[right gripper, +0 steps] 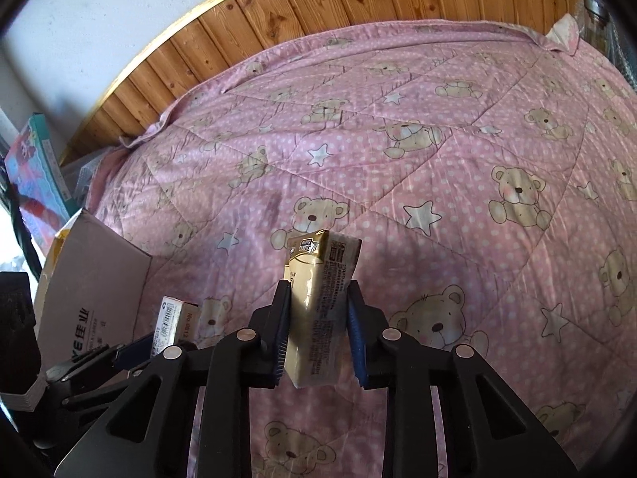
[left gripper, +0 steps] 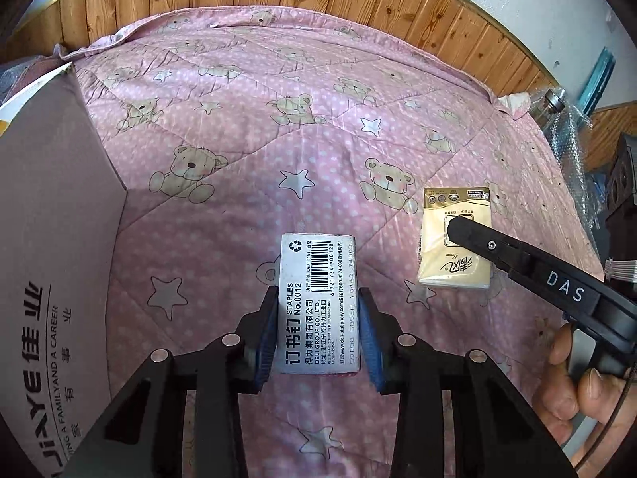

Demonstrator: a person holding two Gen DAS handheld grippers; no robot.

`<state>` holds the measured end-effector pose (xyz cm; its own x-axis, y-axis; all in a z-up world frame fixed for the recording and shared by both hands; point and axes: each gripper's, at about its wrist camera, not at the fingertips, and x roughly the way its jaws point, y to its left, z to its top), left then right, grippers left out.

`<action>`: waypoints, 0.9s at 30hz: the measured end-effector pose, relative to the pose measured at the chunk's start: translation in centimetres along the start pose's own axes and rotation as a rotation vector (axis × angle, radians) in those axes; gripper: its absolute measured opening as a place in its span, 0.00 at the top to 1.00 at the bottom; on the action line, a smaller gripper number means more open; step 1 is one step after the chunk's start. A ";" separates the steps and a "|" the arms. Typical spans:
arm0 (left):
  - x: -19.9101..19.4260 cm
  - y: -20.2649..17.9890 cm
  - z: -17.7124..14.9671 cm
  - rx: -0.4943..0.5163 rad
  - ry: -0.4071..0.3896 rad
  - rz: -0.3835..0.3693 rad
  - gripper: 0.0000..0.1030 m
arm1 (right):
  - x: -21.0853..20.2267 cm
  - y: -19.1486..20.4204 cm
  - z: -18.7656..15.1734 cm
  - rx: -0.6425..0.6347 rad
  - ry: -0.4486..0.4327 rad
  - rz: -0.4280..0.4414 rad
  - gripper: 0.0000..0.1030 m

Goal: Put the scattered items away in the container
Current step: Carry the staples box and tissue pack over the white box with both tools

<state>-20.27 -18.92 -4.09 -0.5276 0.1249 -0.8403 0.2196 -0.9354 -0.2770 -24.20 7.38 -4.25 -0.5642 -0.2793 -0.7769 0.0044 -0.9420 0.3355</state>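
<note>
With our left tool (left gripper: 318, 332) pinching the staples box (left gripper: 320, 302) and our right tool (right gripper: 318, 334) pinching the soft tissue pack (right gripper: 318, 310), either could slip short of the cardboard box (left gripper: 51, 239) at left.

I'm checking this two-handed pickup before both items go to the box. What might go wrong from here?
1. The tissue pack is soft and sits tilted between the right gripper fingers, so it may slip or twist out.
2. The left gripper pinches only the near end of the staples box, which could pivot.
3. Both grippers are close together; heading for the cardboard box, they may bump.
</note>
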 end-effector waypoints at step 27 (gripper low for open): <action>-4.0 0.0 -3.7 -0.029 -0.015 -0.002 0.63 | -2.8 2.2 -6.4 -0.020 0.046 0.132 0.77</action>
<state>-15.11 -18.19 -2.48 -0.5406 0.1213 -0.8325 0.2422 -0.9252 -0.2921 -17.30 4.89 -4.77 -0.5189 -0.4093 -0.7505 0.0932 -0.8998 0.4263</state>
